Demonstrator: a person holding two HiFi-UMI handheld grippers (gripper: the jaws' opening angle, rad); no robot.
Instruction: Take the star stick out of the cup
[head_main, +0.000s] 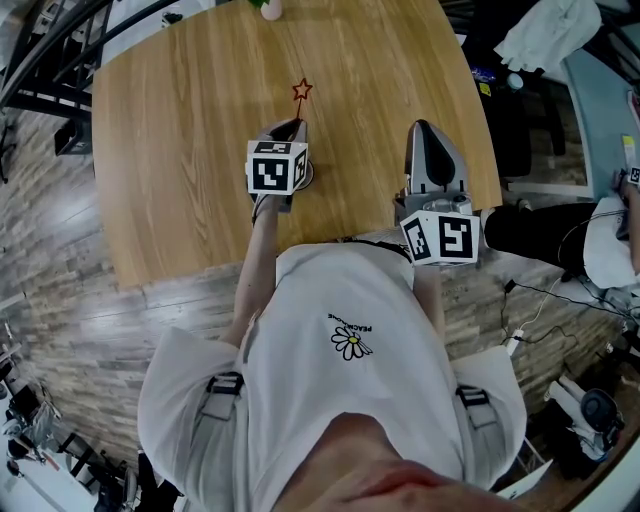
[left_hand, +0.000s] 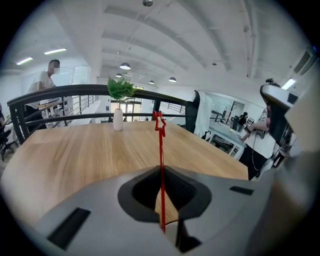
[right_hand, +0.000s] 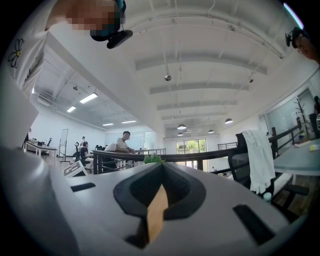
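Left gripper, centre of the head view, is angled down over the table. Its jaws are pinched shut on the shaft of the star stick, and the star stands upright above them. Gripping the shaft rather than the star probably allows a straight vertical pull. The cup isn't visible, presumably hidden under the gripper body. Right gripper, right of centre, has its jaws together with nothing between them. It is held level near the table's near edge, likely just kept clear. The vase sits far back, well apart.
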